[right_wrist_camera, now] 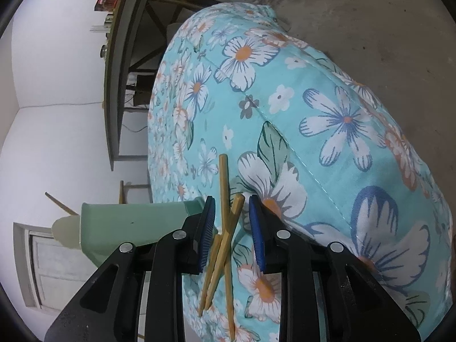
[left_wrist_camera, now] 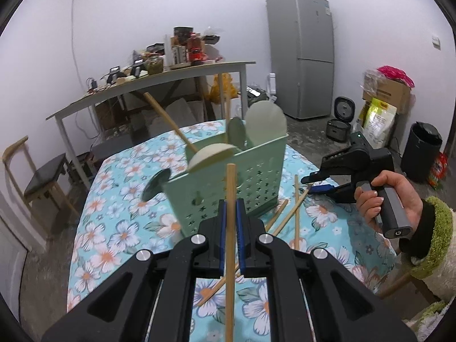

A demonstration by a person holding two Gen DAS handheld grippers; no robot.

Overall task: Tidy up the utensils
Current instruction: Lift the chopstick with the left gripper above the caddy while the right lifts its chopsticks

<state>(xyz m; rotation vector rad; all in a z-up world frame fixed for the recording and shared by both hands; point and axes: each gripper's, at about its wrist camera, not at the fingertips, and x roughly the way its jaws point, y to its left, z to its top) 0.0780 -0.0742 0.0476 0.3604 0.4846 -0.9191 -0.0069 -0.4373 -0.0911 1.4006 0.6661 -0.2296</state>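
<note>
Left gripper (left_wrist_camera: 231, 236) is clamped on one upright chopstick (left_wrist_camera: 230, 199), raised above the floral tabletop (left_wrist_camera: 119, 228); right gripper (right_wrist_camera: 231, 228) stands narrowly parted around loose chopsticks (right_wrist_camera: 225, 245) lying crossed on the tabletop, pads not pressing them; the green perforated basket (left_wrist_camera: 242, 182) nearby holds wooden-handled ladles (left_wrist_camera: 209, 155) and pale spoons (left_wrist_camera: 266, 122), leaning against its walls.

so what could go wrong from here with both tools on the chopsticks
1. The left tool pinches one wooden chopstick near its middle, so it may pivot or slip before reaching the pale green perforated plastic holder.
2. The right tool straddles three crossed wooden chopsticks on the floral tablecloth; closing could grab several or scatter them.
3. The holder already holds ladles, so a long stick could snag.
</note>
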